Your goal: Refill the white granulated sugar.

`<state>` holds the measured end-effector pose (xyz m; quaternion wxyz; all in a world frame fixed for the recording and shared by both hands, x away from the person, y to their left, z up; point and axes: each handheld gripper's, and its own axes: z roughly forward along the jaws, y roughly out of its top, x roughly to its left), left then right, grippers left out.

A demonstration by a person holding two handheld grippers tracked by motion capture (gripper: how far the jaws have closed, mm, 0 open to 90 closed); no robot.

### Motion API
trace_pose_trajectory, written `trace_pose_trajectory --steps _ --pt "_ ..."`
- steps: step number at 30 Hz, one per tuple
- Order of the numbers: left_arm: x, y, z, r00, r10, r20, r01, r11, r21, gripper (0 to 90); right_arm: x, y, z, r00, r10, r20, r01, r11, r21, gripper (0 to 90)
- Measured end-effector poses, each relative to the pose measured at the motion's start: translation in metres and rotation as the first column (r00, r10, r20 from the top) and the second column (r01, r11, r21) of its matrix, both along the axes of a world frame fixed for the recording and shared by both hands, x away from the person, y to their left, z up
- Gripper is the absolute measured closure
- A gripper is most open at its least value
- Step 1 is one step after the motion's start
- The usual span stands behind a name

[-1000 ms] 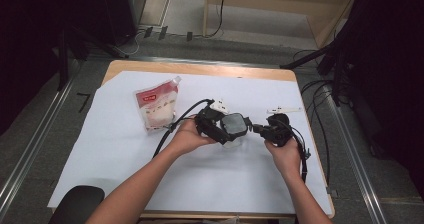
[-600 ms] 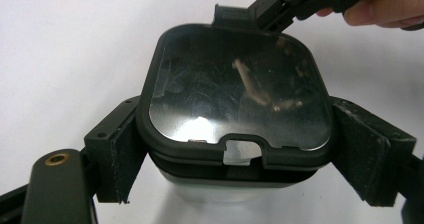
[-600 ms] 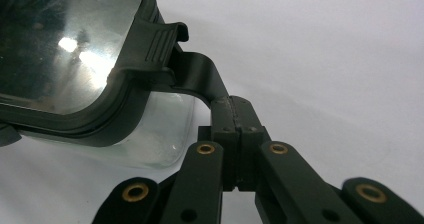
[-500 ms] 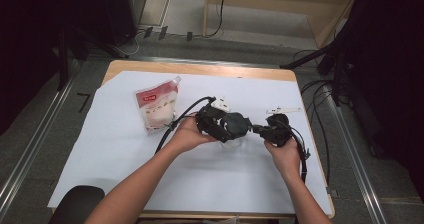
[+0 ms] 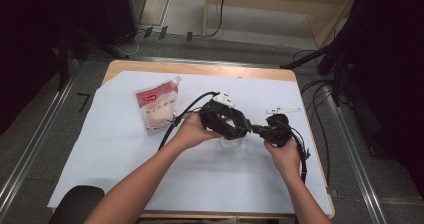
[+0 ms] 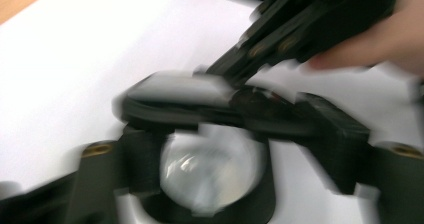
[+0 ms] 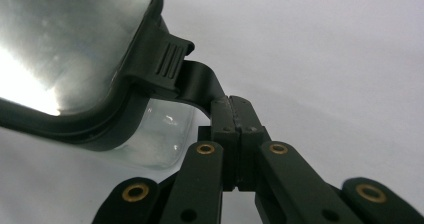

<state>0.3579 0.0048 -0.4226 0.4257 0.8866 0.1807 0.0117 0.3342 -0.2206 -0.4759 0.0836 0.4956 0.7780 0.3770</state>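
Lid latch [image 7: 197, 86] pinched in my right gripper [image 7: 234, 134], jaws fully closed on its tab. Left gripper [image 6: 210, 169] straddles the clear container [image 6: 212, 171] mid-table, seemingly gripping its sides. Lid [image 7: 75, 49] seems part-open; pouch [image 5: 156, 109] untouched, filling likely remains.

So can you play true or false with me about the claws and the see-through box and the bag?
1. The right claw pinches the black tab of the clear plastic container's lid. True.
2. The red-and-white plastic pouch lies inside the container. False: it lies on the white sheet, left of the hands.
3. The left claw sits around the clear container. True.
4. The table's cover is blue. False: it is white.
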Motion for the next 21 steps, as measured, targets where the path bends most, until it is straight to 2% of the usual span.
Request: trace_pose_trajectory --steps 4,10,15,21 --pt "0.0 -0.006 0.006 1.0 -0.003 -0.003 0.003 0.9996 0.028 36.0 -0.001 0.001 0.0 1.0 0.005 0.006 -0.005 1.0 -0.004 90.0" --pt "0.001 -0.01 0.015 0.999 -0.01 -0.043 0.011 0.9999 0.011 51.5 -0.001 0.002 0.0 0.9999 0.012 0.007 -0.012 0.9999 0.012 90.0" --pt "0.0 -0.016 0.02 0.9978 -0.023 -0.062 0.025 0.9994 0.022 58.8 -0.002 0.004 0.0 0.9999 0.012 0.001 -0.012 0.9998 0.017 90.0" --pt "-0.006 -0.022 0.019 0.9965 -0.043 -0.072 0.045 0.9986 0.028 61.5 -0.004 0.007 -0.001 0.9998 0.019 0.003 -0.019 0.9994 0.03 90.0"
